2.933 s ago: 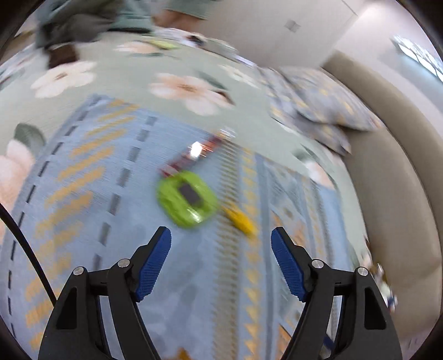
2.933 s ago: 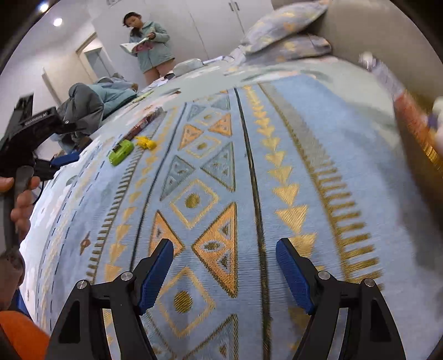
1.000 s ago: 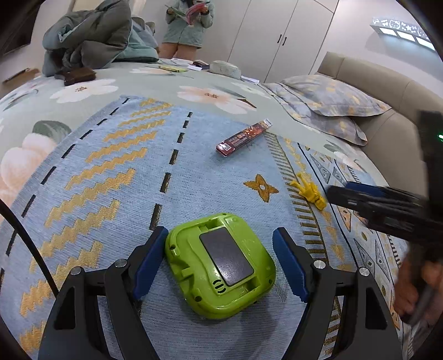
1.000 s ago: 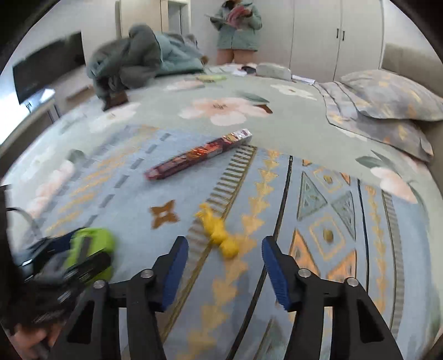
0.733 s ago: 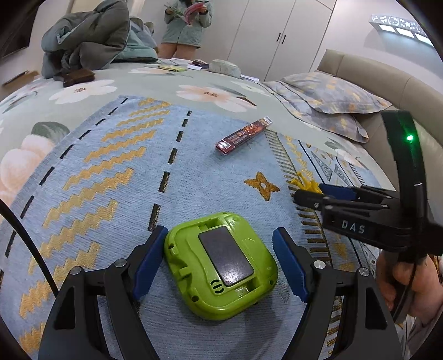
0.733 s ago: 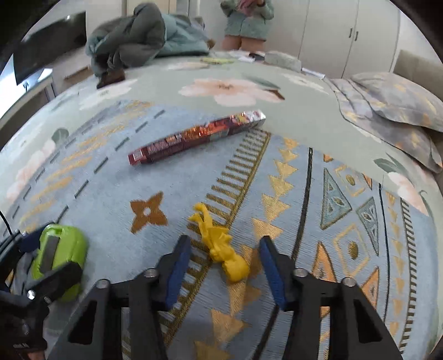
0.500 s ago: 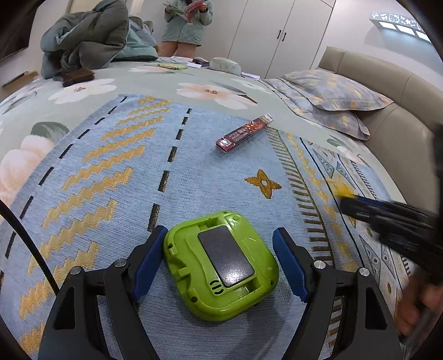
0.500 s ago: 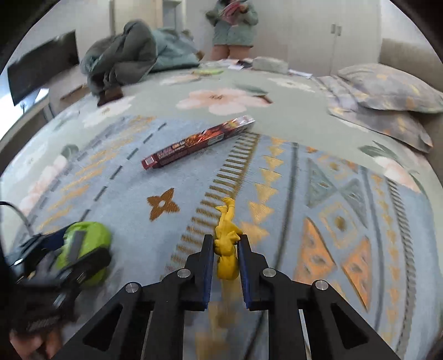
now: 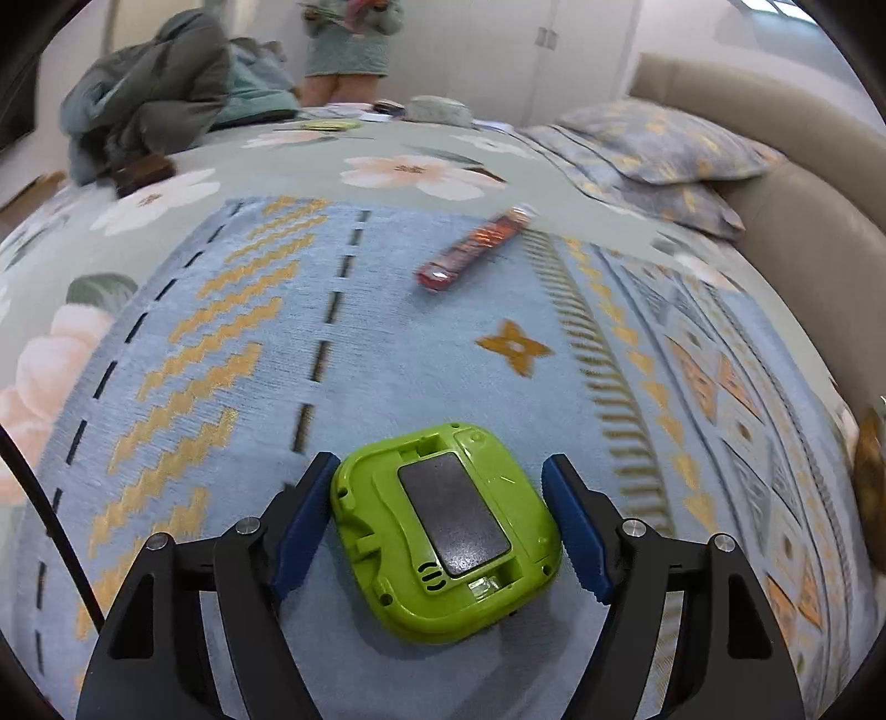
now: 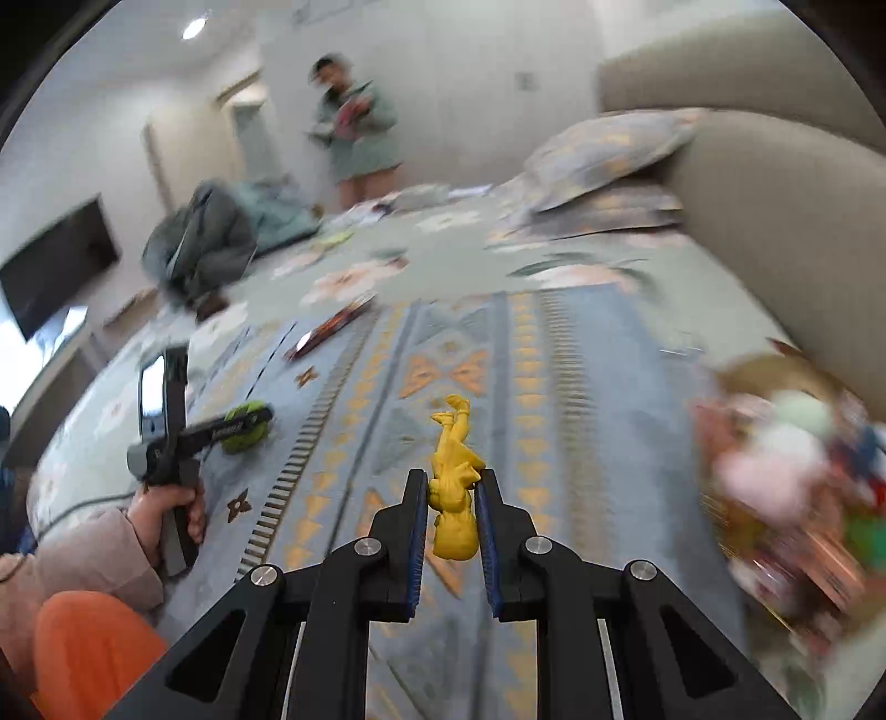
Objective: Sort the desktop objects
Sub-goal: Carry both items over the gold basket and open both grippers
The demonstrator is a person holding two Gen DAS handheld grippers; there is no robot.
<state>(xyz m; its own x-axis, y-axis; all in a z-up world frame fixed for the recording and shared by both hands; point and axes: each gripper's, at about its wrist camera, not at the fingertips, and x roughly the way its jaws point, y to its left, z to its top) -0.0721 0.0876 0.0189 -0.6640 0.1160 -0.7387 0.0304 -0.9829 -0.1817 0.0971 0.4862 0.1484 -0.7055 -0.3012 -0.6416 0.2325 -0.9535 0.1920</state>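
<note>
We see two fisheye views, each looking forward and downward along a handheld gripper over a patterned blue rug (image 9: 387, 343). Our left wrist view sits low and close above a green device (image 9: 443, 526), facing the far wardrobes. Our right wrist view hangs higher, looking along the rug. Both share the rug, the device (image 10: 243, 426), a red packet (image 9: 476, 249) (image 10: 326, 327) and a standing person (image 9: 349, 44).

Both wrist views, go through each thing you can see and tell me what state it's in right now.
right gripper: shut on yellow figurine, lifted.
left gripper: closing around green device, pads not yet pressing.
green device: back side up on blanket.
red packet: lying flat, untouched.
</note>
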